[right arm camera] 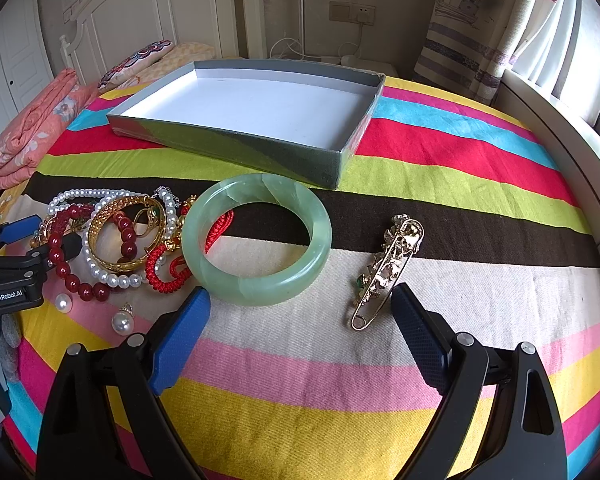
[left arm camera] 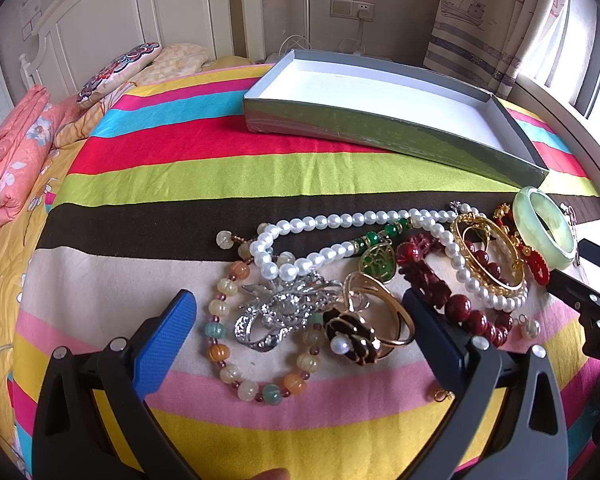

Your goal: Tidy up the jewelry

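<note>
Striped bedspread (right arm camera: 420, 152) fills my view: jewelry pile (left arm camera: 380, 272) sits before the box (right arm camera: 260, 148). My left gripper (left arm camera: 300, 328) is spread over it; my right gripper (right arm camera: 300, 320), released, faces the green bangle (right arm camera: 256, 240).

Box (right arm camera: 236, 148) behind bangle (right arm camera: 256, 240), brooch (right arm camera: 388, 268) to its right

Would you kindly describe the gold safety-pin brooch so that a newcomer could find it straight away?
Start at the shallow grey box on the striped bedspread and come toward the camera, past the dark brown stripe. The gold safety-pin brooch lies alone on the cream band, right of the green jade bangle. Unlike the tangled pile on the left, it is long, thin and touches nothing.
</note>
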